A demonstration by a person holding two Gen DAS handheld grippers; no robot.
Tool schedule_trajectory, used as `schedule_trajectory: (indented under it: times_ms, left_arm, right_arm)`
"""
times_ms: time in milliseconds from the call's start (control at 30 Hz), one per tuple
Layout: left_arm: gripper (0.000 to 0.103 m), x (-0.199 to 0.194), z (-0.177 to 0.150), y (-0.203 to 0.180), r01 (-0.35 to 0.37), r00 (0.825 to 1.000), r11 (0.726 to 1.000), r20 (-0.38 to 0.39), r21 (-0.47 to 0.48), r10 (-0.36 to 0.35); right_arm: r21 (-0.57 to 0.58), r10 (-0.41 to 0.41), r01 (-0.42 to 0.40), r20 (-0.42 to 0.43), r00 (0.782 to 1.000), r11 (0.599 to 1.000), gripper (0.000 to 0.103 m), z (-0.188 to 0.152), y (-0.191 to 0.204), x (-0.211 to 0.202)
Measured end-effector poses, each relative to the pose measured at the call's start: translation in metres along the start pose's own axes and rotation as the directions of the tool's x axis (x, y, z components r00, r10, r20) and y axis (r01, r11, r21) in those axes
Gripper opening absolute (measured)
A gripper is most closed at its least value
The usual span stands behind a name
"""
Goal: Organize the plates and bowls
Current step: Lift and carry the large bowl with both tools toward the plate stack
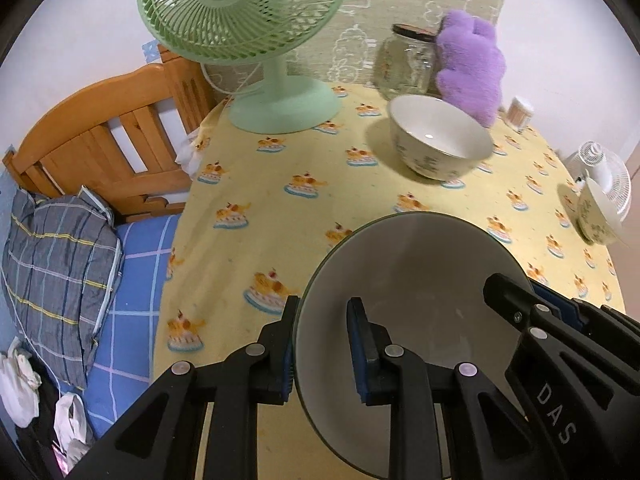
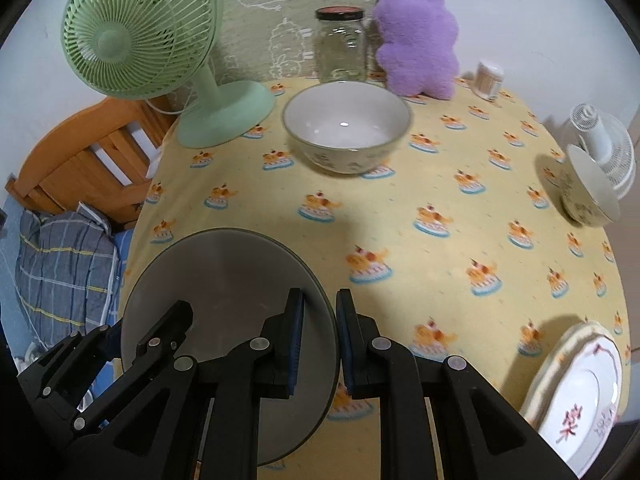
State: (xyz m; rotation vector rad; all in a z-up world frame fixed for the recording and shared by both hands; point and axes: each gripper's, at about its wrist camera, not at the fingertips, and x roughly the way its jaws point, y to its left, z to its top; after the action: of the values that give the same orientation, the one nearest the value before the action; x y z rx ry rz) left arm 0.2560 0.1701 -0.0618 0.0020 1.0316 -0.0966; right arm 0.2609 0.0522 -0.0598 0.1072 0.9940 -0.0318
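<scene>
Both claws pinch the round grey glass plate by opposite rims, left gripper and right gripper, low over the yellow cake-print tablecloth; keep it level, move hands together

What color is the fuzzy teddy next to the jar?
The plush toy is purple, leaning beside the glass jar. The right wrist view shows it best.

**What sits on our counter**

We see a counter with a yellow cloth full of little cake pictures. At the back stand a green fan, a glass jar, a purple plush toy and a small pot of sticks. A big bowl sits near the jar. A second bowl is at the right edge. A flowered plate lies at the near right.
</scene>
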Motion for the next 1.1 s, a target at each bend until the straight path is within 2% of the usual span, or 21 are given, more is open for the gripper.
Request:
schedule_trajectory:
  times_ms: [567, 1100]
  left_arm:
    - [0.021, -0.036, -0.06, -0.062, 0.0, 1.0, 1.0, -0.023, 0.001, 0.0]
    - [0.021, -0.031, -0.097, -0.096, -0.044, 0.995, 0.999, -0.09, -0.02, 0.042]
  right_arm:
    - [0.034, -0.005, 0.005, -0.002, 1.0, 0.999, 0.02, -0.062, -0.065, -0.05]
    - [0.021, 0.027, -0.026, -0.07, 0.997, 0.999, 0.02, -0.098, -0.105, -0.045]
